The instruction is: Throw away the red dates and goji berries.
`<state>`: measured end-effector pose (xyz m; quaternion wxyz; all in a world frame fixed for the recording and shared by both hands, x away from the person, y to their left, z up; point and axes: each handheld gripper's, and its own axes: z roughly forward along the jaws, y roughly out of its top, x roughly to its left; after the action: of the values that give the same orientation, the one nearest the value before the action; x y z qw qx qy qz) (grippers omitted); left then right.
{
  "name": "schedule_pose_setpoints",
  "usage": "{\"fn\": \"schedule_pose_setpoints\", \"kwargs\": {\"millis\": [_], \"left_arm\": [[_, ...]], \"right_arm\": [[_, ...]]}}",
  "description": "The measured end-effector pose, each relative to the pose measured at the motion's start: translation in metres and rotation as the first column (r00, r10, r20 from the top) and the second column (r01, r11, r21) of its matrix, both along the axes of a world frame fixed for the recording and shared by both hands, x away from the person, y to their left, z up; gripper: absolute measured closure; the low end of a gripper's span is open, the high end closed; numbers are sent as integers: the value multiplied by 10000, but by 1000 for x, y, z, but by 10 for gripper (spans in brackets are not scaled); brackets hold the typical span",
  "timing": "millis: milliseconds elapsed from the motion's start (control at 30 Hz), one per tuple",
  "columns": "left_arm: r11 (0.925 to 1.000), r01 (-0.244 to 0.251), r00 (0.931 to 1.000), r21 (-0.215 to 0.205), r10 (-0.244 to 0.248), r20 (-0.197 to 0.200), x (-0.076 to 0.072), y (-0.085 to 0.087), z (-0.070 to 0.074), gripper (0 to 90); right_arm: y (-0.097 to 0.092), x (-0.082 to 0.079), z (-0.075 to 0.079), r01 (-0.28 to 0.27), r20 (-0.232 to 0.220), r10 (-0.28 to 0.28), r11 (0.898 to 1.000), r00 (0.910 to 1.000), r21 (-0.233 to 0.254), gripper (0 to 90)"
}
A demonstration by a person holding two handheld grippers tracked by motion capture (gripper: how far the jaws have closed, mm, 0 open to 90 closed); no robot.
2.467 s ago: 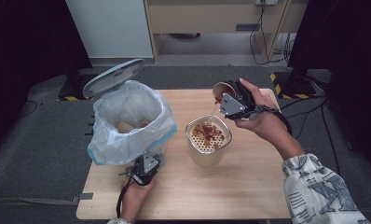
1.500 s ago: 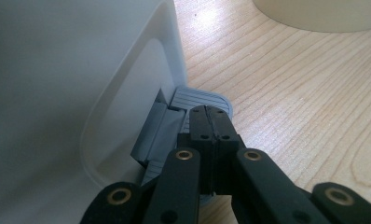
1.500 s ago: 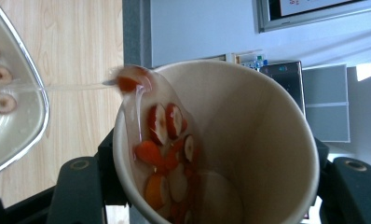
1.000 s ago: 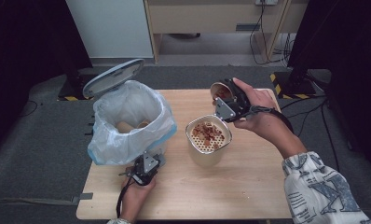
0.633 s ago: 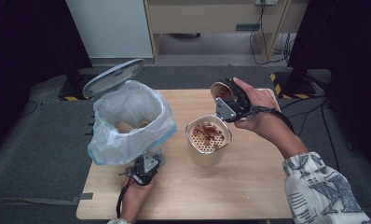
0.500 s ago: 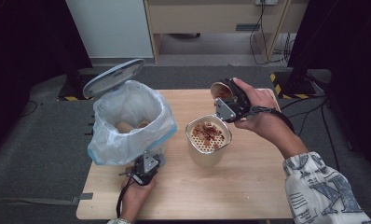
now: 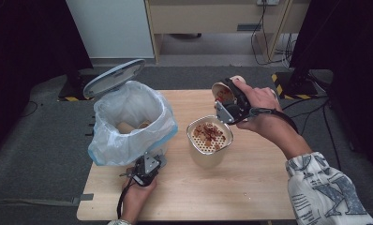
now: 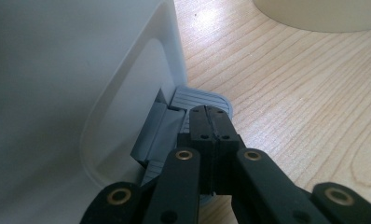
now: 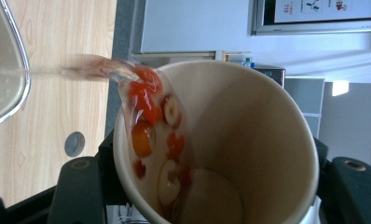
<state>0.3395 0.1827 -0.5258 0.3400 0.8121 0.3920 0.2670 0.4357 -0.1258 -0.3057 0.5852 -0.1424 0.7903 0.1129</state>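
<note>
A paper cup (image 7: 222, 91) lies tipped on its side over the table with my right gripper (image 7: 227, 110) shut on it. In the right gripper view the paper cup (image 9: 230, 140) sits between the jaws, and liquid with red and orange fruit pieces runs out over its lip. Below it stands a beige pot with a perforated strainer (image 7: 209, 136) holding reddish bits. My left gripper (image 7: 148, 165) is shut, and its tips (image 8: 210, 119) rest on the grey pedal (image 8: 200, 98) of the white bin (image 7: 128, 122). The bin's lid (image 7: 113, 77) stands up.
The bin is lined with a clear plastic bag (image 7: 166, 126) and has paper cups inside. The wooden table (image 7: 269, 187) has bare room at the front right. Cables and a black stand lie on the floor beyond the far edge.
Since the earliest frame the cup has shifted slightly toward the strainer pot. The left hand has stayed at the pedal.
</note>
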Motion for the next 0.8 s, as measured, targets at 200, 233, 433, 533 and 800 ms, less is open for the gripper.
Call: {"fn": "schedule_pose_setpoints", "kwargs": {"millis": [200,233,433,533,800], "left_arm": [[10000,-2,10000,-13,2,-4,0,0,0,891],[10000,-4,10000,-19,4,-5,0,0,0,891],[10000,0,10000,-7,0,-1,0,0,0,891],[10000,-1,10000,-7,1,-1,0,0,0,891],[10000,0,10000,-10,0,-5,0,0,0,891]], "right_arm": [[0,0,-1,5,110,-5,10000,9999,-45,346],[0,0,-1,5,147,-4,10000,9999,-62,346],[1,-2,1,-14,257,17,9999,9997,-146,346],[1,-2,2,-13,269,17,9999,9996,-146,346],[3,-3,0,-2,524,34,9982,9986,-594,347]]}}
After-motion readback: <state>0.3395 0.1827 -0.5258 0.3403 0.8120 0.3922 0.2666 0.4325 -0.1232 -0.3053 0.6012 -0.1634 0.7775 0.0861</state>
